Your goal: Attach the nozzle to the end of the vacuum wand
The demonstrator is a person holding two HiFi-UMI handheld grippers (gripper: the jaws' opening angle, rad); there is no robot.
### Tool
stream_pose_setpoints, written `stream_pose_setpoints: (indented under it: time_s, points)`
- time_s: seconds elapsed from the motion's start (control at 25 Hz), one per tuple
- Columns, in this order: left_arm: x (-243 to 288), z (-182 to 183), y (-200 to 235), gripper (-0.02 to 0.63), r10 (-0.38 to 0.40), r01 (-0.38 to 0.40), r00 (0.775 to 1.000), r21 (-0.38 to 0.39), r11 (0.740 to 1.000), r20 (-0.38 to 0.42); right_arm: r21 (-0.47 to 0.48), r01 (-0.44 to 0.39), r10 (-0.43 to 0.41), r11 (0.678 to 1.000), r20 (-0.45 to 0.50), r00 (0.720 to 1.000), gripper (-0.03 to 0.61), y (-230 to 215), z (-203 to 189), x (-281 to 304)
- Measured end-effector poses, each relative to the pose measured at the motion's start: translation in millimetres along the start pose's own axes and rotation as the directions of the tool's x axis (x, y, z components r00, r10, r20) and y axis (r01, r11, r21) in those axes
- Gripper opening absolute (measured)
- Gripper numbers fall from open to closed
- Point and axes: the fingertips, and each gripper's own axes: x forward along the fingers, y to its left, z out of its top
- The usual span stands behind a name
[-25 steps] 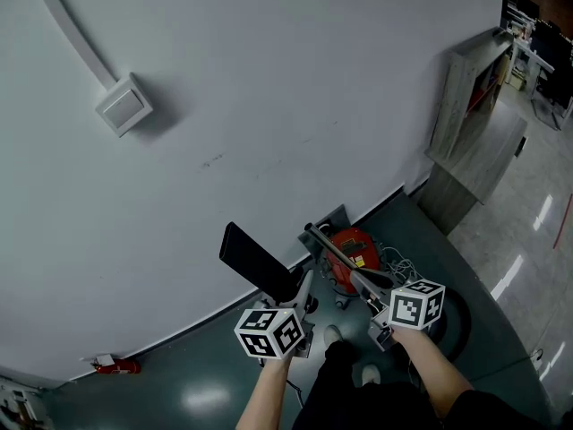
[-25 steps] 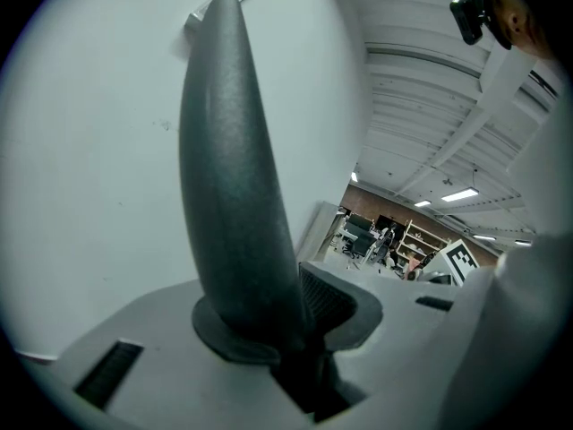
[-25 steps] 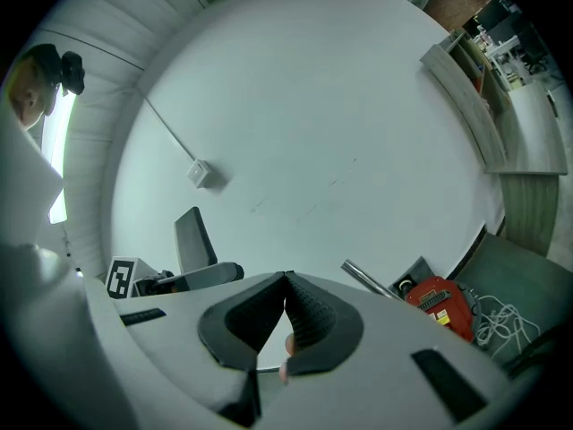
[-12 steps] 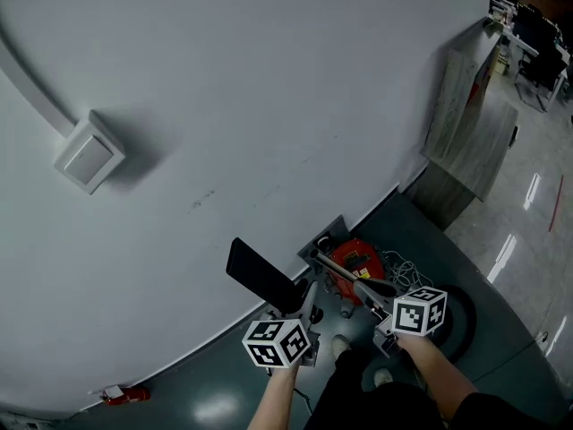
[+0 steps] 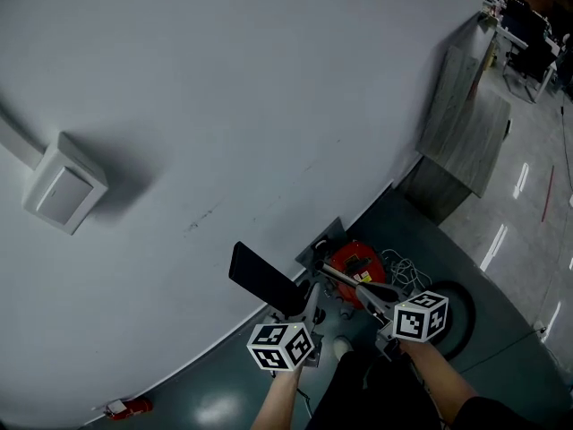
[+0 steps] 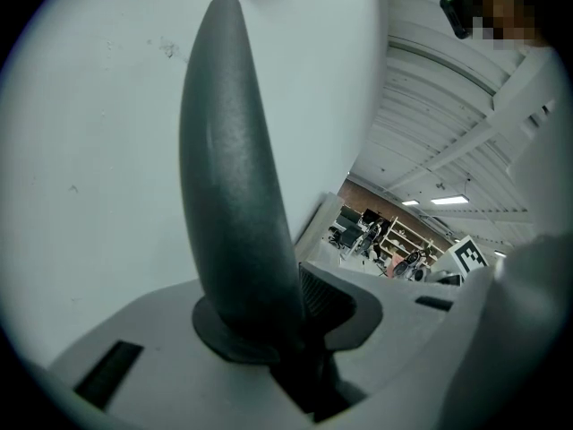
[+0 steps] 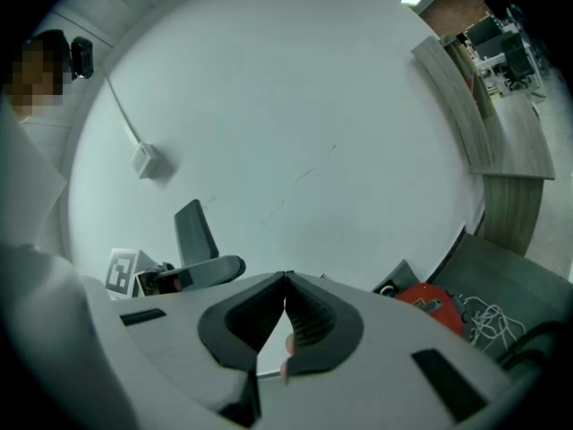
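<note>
At the floor's wall edge, only the head view shows the vacuum wand (image 5: 345,278), slanting over the red vacuum (image 5: 363,258) toward the right gripper (image 5: 374,301), jaws pressed together. The left gripper (image 6: 291,325) pinches the nozzle (image 6: 233,195) alongside; the wand's near end is hidden.

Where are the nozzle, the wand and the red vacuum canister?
nozzle (image 5: 260,278), head view, middle of its flat dark blade.
wand (image 5: 344,278), head view, partway along the metal tube.
red vacuum canister (image 5: 367,256), head view, top of its red shell.
</note>
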Motion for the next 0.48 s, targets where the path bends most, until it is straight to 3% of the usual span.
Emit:
stream_pose_setpoints:
  time_s: [0.28,0.48]
  points:
    - [22.5,8.8,18.0,0.097,-0.011,0.011,0.999,0.021,1.0,0.04,-0.045,0.021,-0.022,0.999,-0.027,0.999,0.018,-22.3,-7.6,15.8]
    - [38.6,24.2,35.5,0.097,0.005,-0.009,0.993,0.033,0.999,0.118,-0.139,0.024,-0.034,0.99,-0.069,0.997,0.018,-42.2,-17.7,34.9]
